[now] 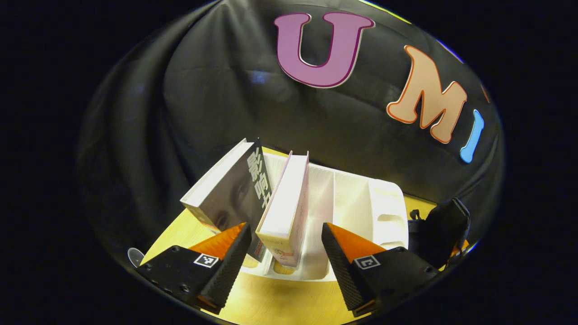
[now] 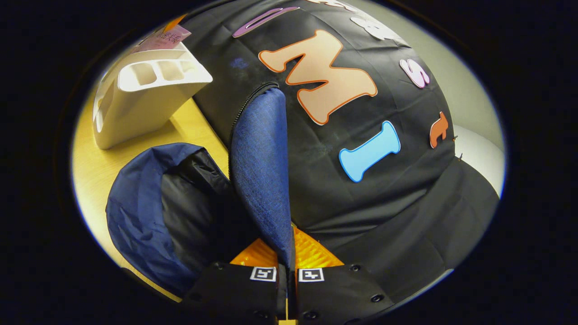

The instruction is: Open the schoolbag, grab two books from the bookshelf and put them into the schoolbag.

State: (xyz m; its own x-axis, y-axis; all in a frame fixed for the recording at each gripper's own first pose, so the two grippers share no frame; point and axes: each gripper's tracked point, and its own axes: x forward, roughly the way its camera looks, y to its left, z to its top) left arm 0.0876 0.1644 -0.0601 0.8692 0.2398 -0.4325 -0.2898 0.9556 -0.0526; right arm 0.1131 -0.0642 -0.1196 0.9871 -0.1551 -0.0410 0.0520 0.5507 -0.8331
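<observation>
A white bookshelf (image 1: 352, 198) stands on the yellow table (image 1: 271, 302) and holds two upright books. One has a dark cover with a face (image 1: 230, 192); beside it stands a pink-edged book (image 1: 284, 212). My left gripper (image 1: 286, 253) is open, its fingers on either side of the pink-edged book's lower end, with a gap on the right. The blue schoolbag (image 2: 135, 198) lies open, showing its black lining. My right gripper (image 2: 285, 246) is shut on the bag's blue flap (image 2: 259, 167) and holds it upright.
In the right gripper view the bookshelf (image 2: 135, 95) stands just beyond the bag, a pink book top (image 2: 165, 38) poking above it. In the left gripper view the dark bag (image 1: 445, 225) sits right of the shelf. The black cloth wall hangs close behind.
</observation>
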